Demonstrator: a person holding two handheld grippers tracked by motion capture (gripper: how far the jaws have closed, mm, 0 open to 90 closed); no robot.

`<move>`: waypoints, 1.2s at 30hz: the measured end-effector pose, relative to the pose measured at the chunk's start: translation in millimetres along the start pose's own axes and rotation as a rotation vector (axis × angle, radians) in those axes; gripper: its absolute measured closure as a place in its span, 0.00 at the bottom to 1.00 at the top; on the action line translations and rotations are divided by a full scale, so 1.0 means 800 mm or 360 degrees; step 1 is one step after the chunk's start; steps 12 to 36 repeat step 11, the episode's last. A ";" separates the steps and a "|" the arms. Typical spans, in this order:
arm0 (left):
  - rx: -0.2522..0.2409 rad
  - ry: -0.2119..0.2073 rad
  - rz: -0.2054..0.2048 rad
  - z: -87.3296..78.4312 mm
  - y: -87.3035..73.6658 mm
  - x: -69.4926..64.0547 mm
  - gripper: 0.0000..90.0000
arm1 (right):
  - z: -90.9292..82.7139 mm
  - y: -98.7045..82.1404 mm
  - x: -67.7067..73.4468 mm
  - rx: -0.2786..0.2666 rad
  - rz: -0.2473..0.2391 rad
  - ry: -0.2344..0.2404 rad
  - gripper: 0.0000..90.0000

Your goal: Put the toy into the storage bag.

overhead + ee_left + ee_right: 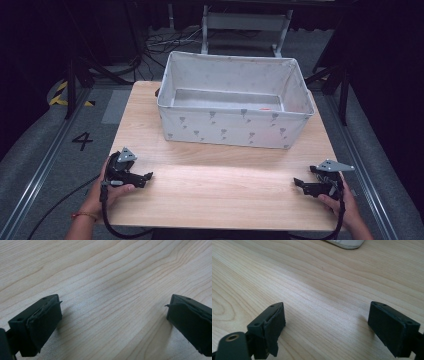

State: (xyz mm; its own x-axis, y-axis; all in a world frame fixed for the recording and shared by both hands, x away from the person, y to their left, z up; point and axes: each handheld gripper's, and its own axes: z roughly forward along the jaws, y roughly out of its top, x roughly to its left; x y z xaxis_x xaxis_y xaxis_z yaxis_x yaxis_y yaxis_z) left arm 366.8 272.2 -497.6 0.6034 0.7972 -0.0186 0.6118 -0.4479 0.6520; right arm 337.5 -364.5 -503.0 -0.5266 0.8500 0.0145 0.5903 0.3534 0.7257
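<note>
Two grippers rest low over the near part of a pale wooden table [225, 195], one at each near corner, each held in a person's hand. At the near left the left gripper [148, 176] points right toward the middle of the table; in the left gripper view its jaws stand wide apart, with bare wood grain between them. At the near right the right gripper [296, 182] points left toward the middle; in the right gripper view its jaws are also spread wide and grip nothing. Between the two grippers the tabletop lies bare. A grey fabric box [230, 127] with small dark marks on its sides stands on the far half of the table, well apart from both grippers, its top open. A small orange-red spot shows low inside it toward the right; what it is cannot be told.
</note>
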 end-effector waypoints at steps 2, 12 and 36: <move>0.0001 0.0000 0.0001 0.000 0.000 0.000 0.00 | 0.000 0.000 0.000 0.0000 0.0000 0.0000 0.16; 0.0003 -0.0004 -0.0004 0.000 0.000 0.000 0.00 | 0.000 0.000 0.000 0.0000 0.0000 0.0000 0.16; 0.0003 -0.0004 -0.0004 0.000 0.000 0.000 0.00 | 0.000 0.000 0.000 0.0000 0.0000 0.0000 0.16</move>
